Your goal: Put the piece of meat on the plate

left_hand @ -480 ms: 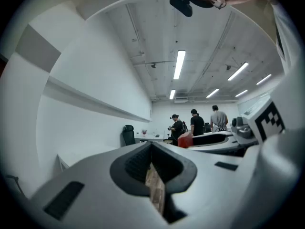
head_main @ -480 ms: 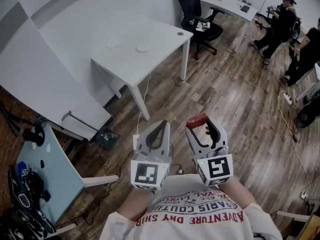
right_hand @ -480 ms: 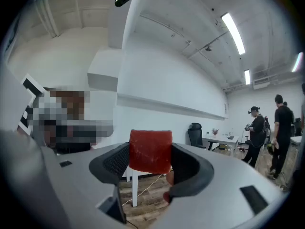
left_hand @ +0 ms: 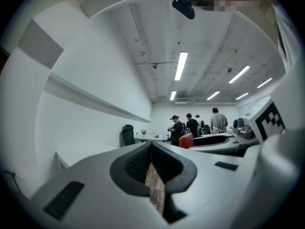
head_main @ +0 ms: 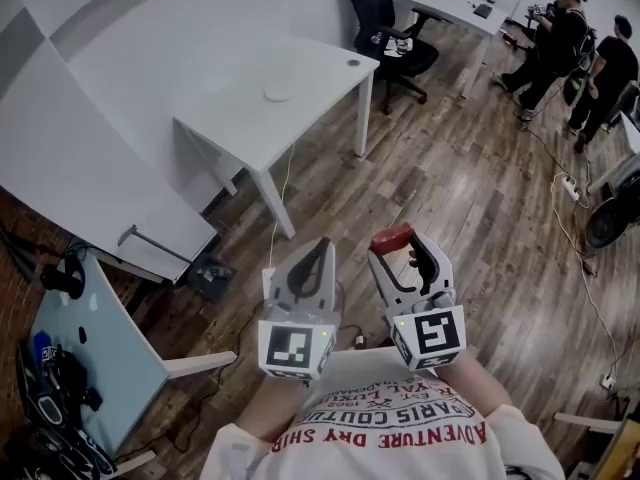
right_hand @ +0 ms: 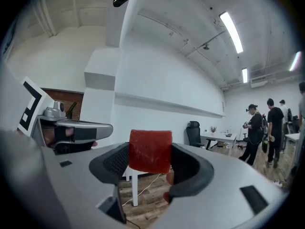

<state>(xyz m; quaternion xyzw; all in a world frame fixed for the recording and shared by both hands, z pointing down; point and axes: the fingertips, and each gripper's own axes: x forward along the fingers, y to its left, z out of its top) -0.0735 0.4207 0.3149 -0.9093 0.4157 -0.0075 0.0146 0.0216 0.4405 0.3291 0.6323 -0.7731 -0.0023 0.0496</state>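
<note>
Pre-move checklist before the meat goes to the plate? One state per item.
1. Meat gripped: ok. The piece of meat sits between the right gripper jaws, with a pad on each side.
2. Left gripper free: ok. Its jaws are together with nothing between them.
3. Target found: ok. The plate lies on the white table.
4. Plate bare: ok. Nothing shows on it from the head view.
5. Plate in reach: not ok. The table stands well off across the wood floor.
6. Bystanders: ok. The people stand at the far right, away from the table.
</note>
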